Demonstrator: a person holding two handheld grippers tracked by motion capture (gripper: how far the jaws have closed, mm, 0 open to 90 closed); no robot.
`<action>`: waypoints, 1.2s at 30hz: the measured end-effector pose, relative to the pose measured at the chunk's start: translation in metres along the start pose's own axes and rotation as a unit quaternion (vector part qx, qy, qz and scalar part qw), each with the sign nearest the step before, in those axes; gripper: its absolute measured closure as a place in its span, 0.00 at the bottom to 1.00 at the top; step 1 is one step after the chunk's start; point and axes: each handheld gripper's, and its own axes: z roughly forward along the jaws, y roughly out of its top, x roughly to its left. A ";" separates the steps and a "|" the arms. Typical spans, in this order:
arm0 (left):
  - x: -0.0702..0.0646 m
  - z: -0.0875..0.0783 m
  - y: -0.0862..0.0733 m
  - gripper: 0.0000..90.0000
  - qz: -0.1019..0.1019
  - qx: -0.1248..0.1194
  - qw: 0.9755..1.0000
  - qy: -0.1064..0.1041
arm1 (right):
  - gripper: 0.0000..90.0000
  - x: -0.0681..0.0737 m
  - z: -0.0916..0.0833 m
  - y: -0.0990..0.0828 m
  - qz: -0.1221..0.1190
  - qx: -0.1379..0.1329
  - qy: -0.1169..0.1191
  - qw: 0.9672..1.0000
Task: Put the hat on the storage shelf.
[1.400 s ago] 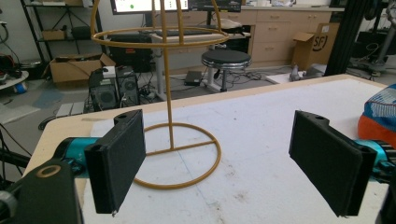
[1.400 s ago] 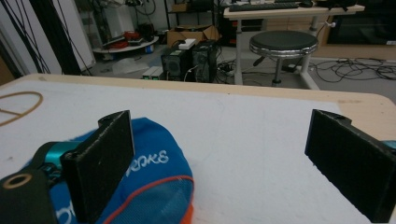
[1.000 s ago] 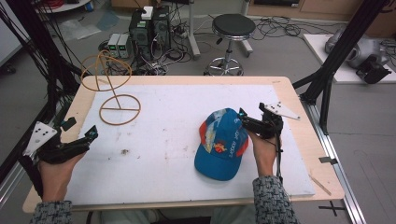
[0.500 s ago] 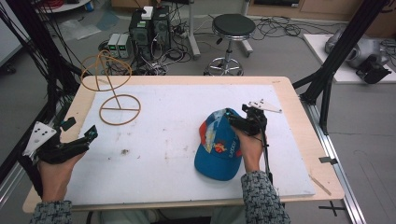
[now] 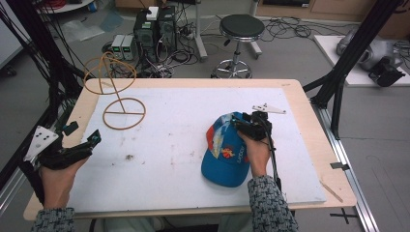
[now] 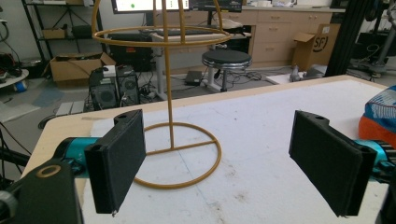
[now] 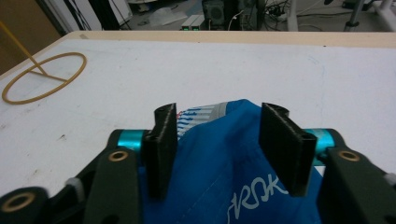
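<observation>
A bright blue fabric baseball cap (image 5: 227, 154) with white lettering and an orange-and-striped front panel lies on the white sheet covering the light wooden table (image 5: 309, 121), toward the person's right and near the table's front edge. The right gripper (image 5: 244, 126) sits at the far side of the cap's crown, its grey three-cornered plate (image 5: 267, 109) just beyond the cap. In the right gripper view, the two black jaws stand partly open, one on each side of a raised fold of the cap's blue cloth; the left jaw appears to touch the fabric, while whether the right jaw does cannot be told. The right hand (image 5: 255, 153) rests along the cap's right side.

Far from the cap, at the table's opposite front corner, the left gripper (image 5: 82, 142) hangs just above the sheet in the left hand (image 5: 58, 174), its jaws spread wide with nothing between them. Beyond it, well apart from the cap toward the table's far left, stands a slim golden wire stand (image 6: 176, 140) with a ring base, upright stem and hoop top. A black round stool (image 5: 240, 29) stands on the floor behind the table.
</observation>
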 end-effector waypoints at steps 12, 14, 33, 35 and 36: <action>0.001 -0.001 0.000 0.22 0.000 -0.002 1.000 -0.001 | 0.93 0.002 0.002 0.004 0.009 0.028 0.018 0.999; 0.001 -0.001 0.000 0.22 -0.001 -0.002 1.000 0.000 | 0.98 0.003 0.001 0.006 0.002 0.028 0.018 0.999; 0.004 -0.003 0.001 0.22 -0.002 -0.004 1.000 0.004 | 1.00 0.015 -0.019 0.038 -0.042 -0.032 0.051 0.997; 0.004 -0.003 0.001 0.22 -0.003 -0.005 1.000 0.004 | 0.99 0.017 -0.020 0.044 -0.052 -0.037 0.052 0.997; 0.004 -0.003 0.001 0.22 -0.003 -0.005 1.000 0.004 | 1.00 0.018 -0.021 0.047 -0.057 -0.040 0.054 0.996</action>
